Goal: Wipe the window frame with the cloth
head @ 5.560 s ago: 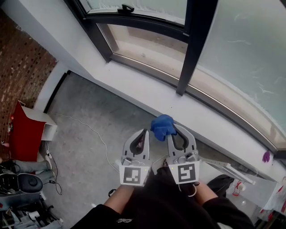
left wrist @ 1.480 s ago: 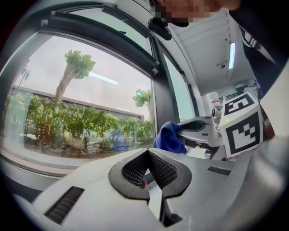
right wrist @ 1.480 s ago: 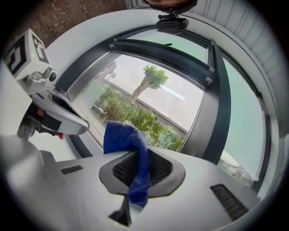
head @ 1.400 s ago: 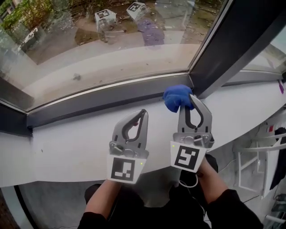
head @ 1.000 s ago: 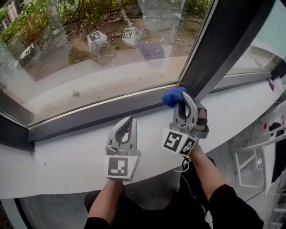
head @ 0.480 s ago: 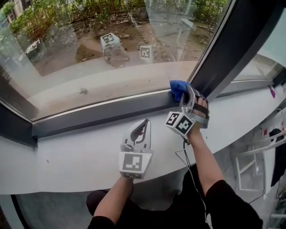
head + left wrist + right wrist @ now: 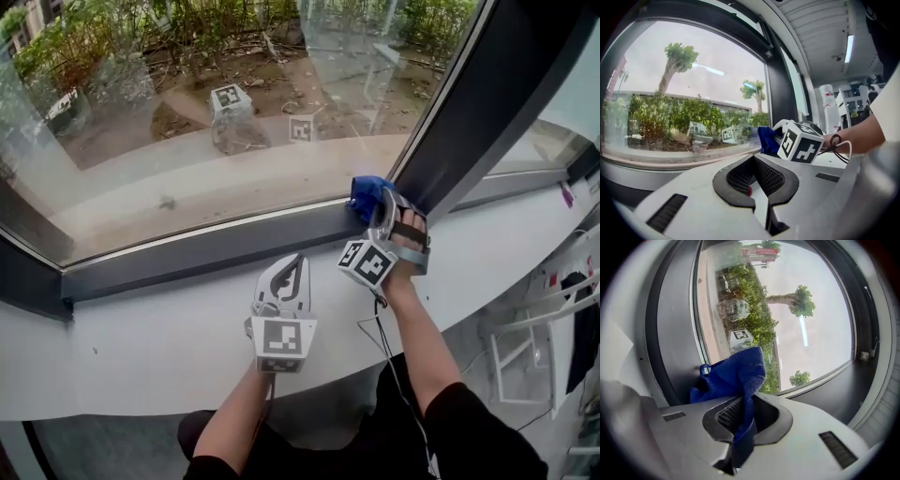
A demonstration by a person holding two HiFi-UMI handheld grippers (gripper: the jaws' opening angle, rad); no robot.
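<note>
The right claw is clamped on the blue cloth and presses it against the dark window frame, in the corner by the upright post. Wiping looks barely begun, with the long run of frame to the left not yet done. The left claw hovers over the white sill, jaws together and empty. No readable writing shows, only square markers.

sill: white, curved, below dark window frame | on it: small purple item, far right

one left gripper, one right gripper, one cloth, one window frame.
</note>
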